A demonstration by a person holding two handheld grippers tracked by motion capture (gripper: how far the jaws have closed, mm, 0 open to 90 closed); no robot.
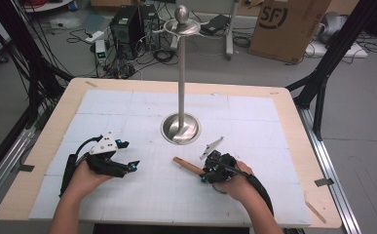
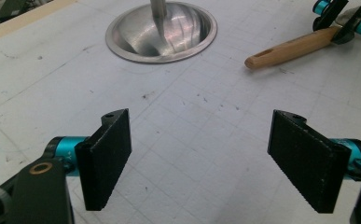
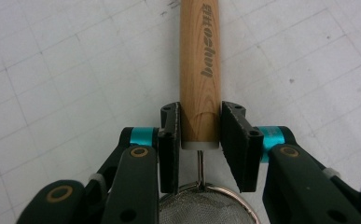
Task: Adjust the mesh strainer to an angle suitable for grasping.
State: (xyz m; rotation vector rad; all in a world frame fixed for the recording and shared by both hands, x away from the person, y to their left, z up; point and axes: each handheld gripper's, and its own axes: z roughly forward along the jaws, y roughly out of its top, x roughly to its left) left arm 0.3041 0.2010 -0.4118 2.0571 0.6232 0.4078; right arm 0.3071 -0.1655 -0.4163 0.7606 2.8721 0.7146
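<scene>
Fingers (image 3: 169,140) of the right gripper (image 3: 199,140) squeeze the sieve (image 3: 199,70) by its wooden handle, right where the wood ends and the wire begins. That looks like a good spot to hold it, close to the heavy mesh bowl, so I think it will not tip much. Keep the squeeze firm and lift slowly and level.

The sieve has a light brown handle with dark letters on it, and a round silver mesh at the bottom of the right gripper view. In the high view it lies low and right of the middle, handle (image 1: 188,166) pointing to the upper left.

Just above it stands a tall metal stand (image 1: 180,127) with a round foot. The left gripper (image 1: 130,163) waits at lower left with fingers (image 2: 108,158) wide apart, holding nothing. All sit on the white table (image 1: 254,122).
</scene>
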